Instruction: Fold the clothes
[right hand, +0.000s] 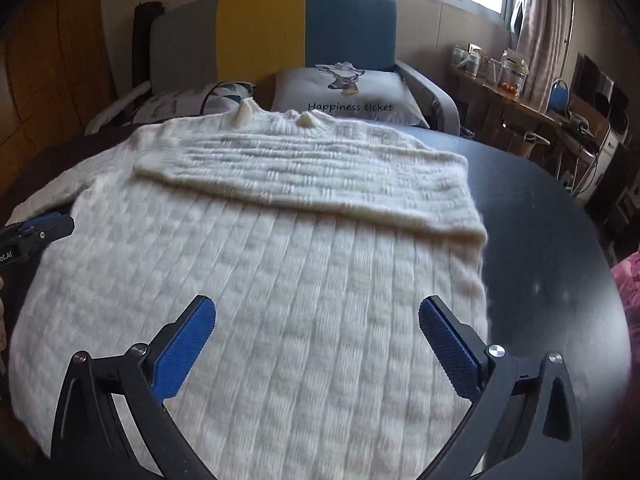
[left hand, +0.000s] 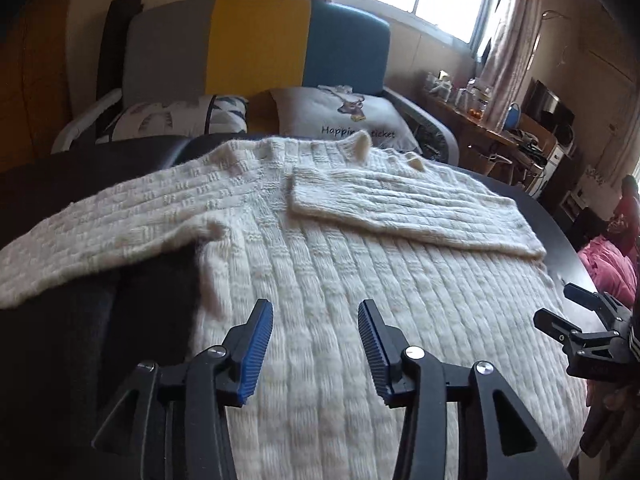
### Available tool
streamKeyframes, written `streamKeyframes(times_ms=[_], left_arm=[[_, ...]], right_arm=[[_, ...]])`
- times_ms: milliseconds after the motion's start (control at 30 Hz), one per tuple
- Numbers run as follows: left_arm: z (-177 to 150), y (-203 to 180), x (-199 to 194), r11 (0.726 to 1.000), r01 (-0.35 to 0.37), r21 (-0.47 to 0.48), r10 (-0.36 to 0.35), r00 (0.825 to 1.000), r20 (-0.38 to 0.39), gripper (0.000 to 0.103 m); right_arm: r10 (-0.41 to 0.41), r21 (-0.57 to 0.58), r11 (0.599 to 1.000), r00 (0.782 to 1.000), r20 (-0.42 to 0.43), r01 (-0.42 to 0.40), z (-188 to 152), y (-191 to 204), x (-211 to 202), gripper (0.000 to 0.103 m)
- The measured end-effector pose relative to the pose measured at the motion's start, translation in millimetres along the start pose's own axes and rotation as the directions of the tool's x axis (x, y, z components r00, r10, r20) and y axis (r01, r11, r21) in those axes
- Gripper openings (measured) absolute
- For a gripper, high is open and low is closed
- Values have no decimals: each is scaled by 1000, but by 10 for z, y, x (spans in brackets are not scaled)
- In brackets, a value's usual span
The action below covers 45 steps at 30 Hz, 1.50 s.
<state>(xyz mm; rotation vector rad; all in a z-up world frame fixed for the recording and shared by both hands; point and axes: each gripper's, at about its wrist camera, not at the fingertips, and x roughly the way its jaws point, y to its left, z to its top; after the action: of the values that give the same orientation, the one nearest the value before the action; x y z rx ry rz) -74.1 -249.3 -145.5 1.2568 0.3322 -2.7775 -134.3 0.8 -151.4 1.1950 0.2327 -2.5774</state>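
Dark round surface [right hand: 540, 216] carries the cream sweater [right hand: 260, 288], collar far from both grippers, one sleeve already folded across its chest. Left gripper [left hand: 316, 350] and right gripper [right hand: 318, 350] hover released over its near hem; the unfolded sleeve [left hand: 100, 232] lies nearer the left.

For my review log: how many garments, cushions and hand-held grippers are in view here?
Sweater: 1
Cushions: 2, patterned and deer-print
Hand-held grippers: 2, left hand-held gripper, right hand-held gripper
Total: 5
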Motion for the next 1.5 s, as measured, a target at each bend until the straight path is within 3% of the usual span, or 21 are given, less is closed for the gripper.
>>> streamKeyframes(times_ms=[100,167,267,367,467,600,700,767,1033,1133,1233,1367,1500], left_arm=[[-35,-16,253,997,-73,38,75,996,-54,45],[-100,-10,274,997,-74,36,76,996,-40,45],[-53,54,211,999,-41,0,41,999,-27,45],[75,153,36,998,23,-66,-20,999,49,45],[237,168,-17,994,90,-66,-84,992,90,45],[405,110,283,995,89,-35,-88,996,14,45],[365,177,629,999,1,-38,-4,997,-81,44],[316,200,617,1000,-6,-25,5,999,-45,42],[599,165,582,998,51,-30,-51,999,-3,43],[801,161,736,999,48,-25,-48,999,-12,43],[966,243,987,998,31,-54,-34,997,-67,43],[1099,338,1150,991,84,-104,-91,994,-64,43],[1241,270,1272,988,142,-57,-145,987,-64,43]], right_arm=[[-9,7,1000,999,-51,9,63,-52,223,103],[4,21,1000,994,-109,-2,-9,-81,387,103],[31,47,999,995,-98,-27,-71,-130,380,103],[37,31,999,998,-56,-35,26,-119,282,103],[38,2,999,999,-12,-38,168,-56,227,103],[50,-10,999,999,-21,-50,244,-11,377,103],[31,-17,999,998,-49,-31,203,-2,523,103],[38,-4,999,995,-92,-38,138,-23,623,103],[56,-49,997,998,-31,-57,362,32,548,103],[59,-59,997,998,-13,-60,511,57,620,103],[44,-79,996,999,-1,-44,646,61,721,103],[16,-70,997,1000,6,-16,755,7,877,103],[24,-37,999,1000,-2,-24,737,-74,960,103]])
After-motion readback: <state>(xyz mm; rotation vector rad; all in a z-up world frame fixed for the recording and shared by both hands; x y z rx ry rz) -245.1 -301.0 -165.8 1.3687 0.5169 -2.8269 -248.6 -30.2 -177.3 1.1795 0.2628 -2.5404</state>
